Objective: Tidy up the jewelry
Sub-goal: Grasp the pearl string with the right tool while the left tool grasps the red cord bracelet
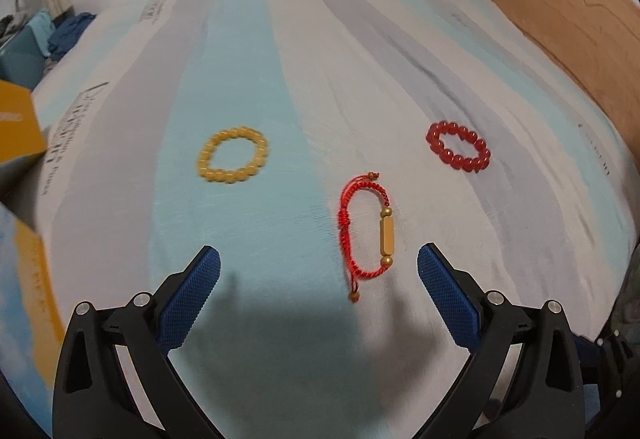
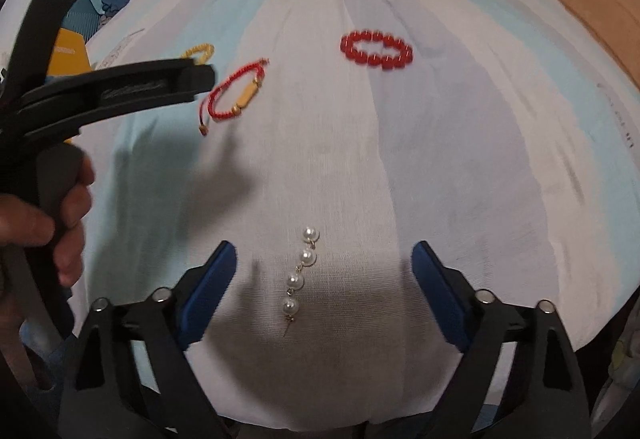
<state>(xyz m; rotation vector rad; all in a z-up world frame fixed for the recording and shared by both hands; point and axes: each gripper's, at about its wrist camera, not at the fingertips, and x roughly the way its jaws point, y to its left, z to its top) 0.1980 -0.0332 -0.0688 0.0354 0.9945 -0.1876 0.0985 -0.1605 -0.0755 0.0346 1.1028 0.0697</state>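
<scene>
A red cord bracelet with a gold bar (image 1: 368,225) lies on the striped bedsheet just ahead of my open, empty left gripper (image 1: 319,263). A yellow bead bracelet (image 1: 232,154) lies ahead to the left and a red bead bracelet (image 1: 458,146) ahead to the right. In the right wrist view a pearl strand (image 2: 300,271) lies between the fingers of my open, empty right gripper (image 2: 324,259). That view also shows the red cord bracelet (image 2: 234,95), the red bead bracelet (image 2: 376,50), the partly hidden yellow bracelet (image 2: 200,51), and the left gripper (image 2: 120,89) from the side.
A yellow box (image 1: 18,127) stands at the left edge of the bed; it also shows in the right wrist view (image 2: 68,57). A wooden board (image 1: 568,15) runs along the right side. Blue clothes (image 1: 68,35) lie at the far left. The bedsheet (image 1: 304,79) spreads ahead.
</scene>
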